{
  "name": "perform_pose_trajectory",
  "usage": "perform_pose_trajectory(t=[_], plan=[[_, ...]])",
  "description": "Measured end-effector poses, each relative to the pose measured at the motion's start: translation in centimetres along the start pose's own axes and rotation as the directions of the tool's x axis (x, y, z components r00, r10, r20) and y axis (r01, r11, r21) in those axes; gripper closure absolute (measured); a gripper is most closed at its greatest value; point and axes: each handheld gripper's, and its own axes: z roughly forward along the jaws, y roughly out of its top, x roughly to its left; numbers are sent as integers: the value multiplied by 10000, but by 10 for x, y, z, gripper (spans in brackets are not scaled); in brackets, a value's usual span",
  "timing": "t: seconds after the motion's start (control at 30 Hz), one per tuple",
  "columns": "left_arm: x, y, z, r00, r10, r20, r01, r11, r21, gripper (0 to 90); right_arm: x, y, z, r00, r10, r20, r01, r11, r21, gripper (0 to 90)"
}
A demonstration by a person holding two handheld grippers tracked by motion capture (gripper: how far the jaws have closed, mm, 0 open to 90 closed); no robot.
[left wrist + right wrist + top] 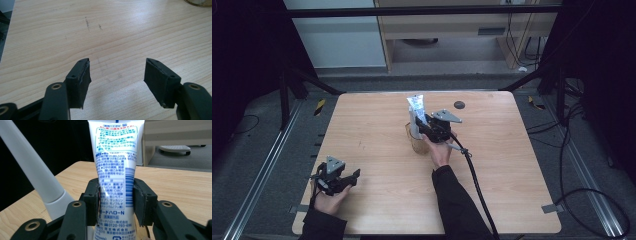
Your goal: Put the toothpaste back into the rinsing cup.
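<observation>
My right claw (116,200) is clamped on a white toothpaste tube (115,165), pads (93,200) pressing both sides of its lower body. The tube stands upright, crimped end up, with its bottom inside a clear cup (417,142) near the middle of the wooden surface (377,125). In the right gripper view a white toothbrush handle (30,170) leans out to the tube's left, apparently from the same cup.

In the high view the right claw (424,129) sits just beside the cup's rim, the hand (440,152) behind it and the cable trailing toward the near edge.

My left claw (116,82), jaws spread wide and holding nothing, rests well apart near the near-left corner, hovering over bare wood; in the high view it (354,176) points toward the cup.

I judge the step to be moving the tube at the cup. To do it well I would keep the tube vertical, travel straight along its axis so it clears the rim, and avoid nudging the handle or tipping the light cup. Squeeze no harder than needed, since the tube is soft.
</observation>
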Motion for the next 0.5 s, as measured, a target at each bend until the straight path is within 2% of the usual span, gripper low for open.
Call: perform_pose_trajectory(t=[0.3, 0.5], plan=[[0, 0, 0, 10000, -7, -17, 7, 10000, 7, 366, 1, 0, -7, 9992, -407, -40, 408, 9990, 178, 615], [0, 0, 0, 10000, 5, -45, -5, 10000, 4, 366, 0, -3, -14, 9979, -639, -77, 642, 9961, 606, 603]])
